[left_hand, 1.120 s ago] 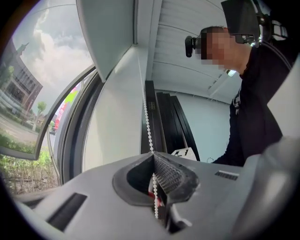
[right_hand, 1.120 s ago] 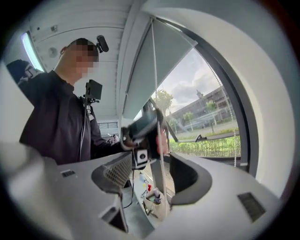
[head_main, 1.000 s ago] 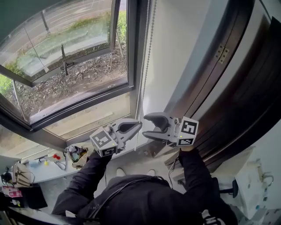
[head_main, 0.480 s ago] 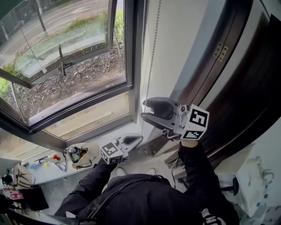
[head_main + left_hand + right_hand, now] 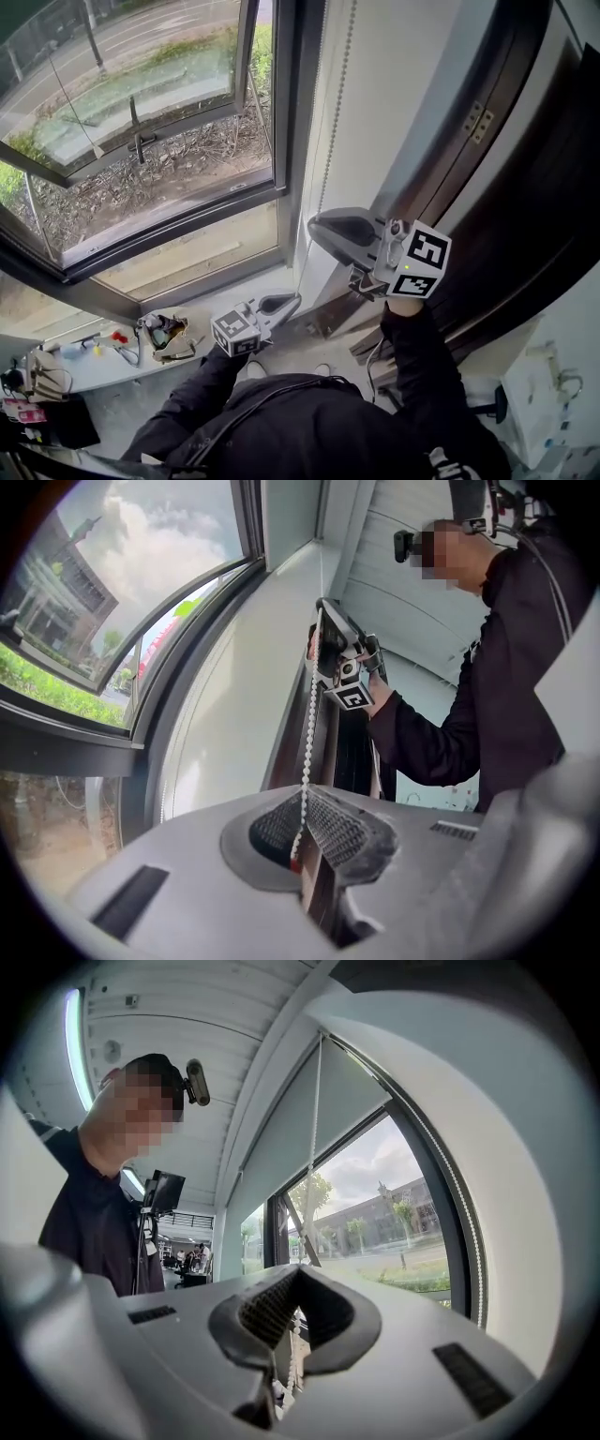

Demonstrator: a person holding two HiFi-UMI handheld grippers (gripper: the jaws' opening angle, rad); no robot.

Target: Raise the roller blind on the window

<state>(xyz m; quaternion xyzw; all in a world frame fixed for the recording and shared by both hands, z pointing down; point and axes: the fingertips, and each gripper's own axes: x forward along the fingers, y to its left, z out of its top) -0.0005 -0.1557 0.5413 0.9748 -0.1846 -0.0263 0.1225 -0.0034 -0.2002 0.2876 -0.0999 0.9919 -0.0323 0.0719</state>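
At a street-facing window [image 5: 141,141], the roller blind [image 5: 323,1110] covers only the upper pane. We pinch its bead chain [image 5: 330,141] low in the left gripper [image 5: 292,302]. The right gripper [image 5: 315,227] has just clamped on it higher, seemingly for hand-over-hand hauling.

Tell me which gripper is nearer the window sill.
Left. The left gripper, shut on the bead chain, sits low beside the window sill; the right gripper, its jaws just closed on the same chain, is higher up.
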